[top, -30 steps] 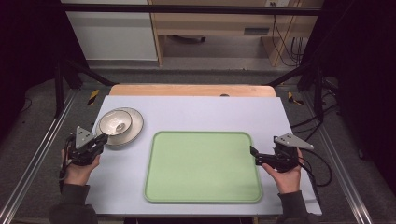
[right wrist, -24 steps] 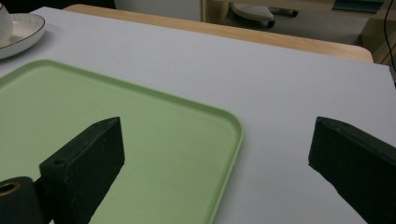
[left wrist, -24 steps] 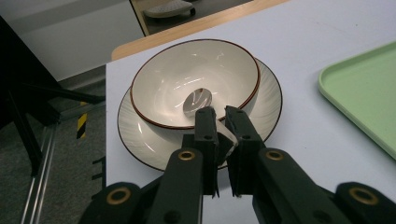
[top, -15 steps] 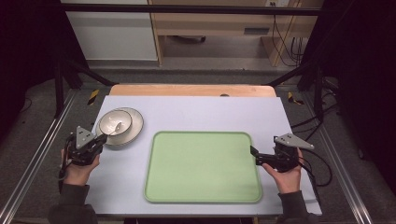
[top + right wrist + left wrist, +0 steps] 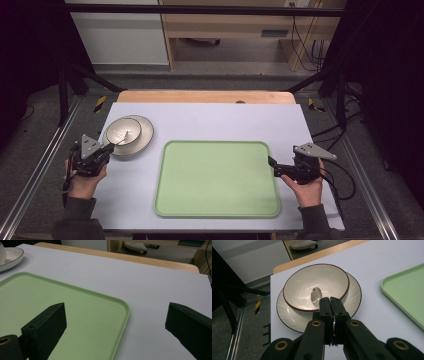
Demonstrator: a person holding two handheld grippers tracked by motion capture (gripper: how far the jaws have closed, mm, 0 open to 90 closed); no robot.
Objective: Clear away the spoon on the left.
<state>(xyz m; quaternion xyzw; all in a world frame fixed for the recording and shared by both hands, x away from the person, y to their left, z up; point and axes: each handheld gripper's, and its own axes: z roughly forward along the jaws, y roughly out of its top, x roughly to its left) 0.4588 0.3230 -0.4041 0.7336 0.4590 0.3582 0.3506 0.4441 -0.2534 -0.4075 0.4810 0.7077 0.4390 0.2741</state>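
A big flat green plastic tray [image 5: 217,178] lies in the middle of the white table top [image 5: 210,120]. To its left, near the far left corner, a round white plate [image 5: 142,137] sits on the table, and a white bowl with a dark rim [image 5: 123,131] sits on that plate. A metal spoon [image 5: 315,295] lies in the bowl. The left gripper [image 5: 107,150] is just in front of the plate. The right gripper [image 5: 272,165] is at the tray's right edge.
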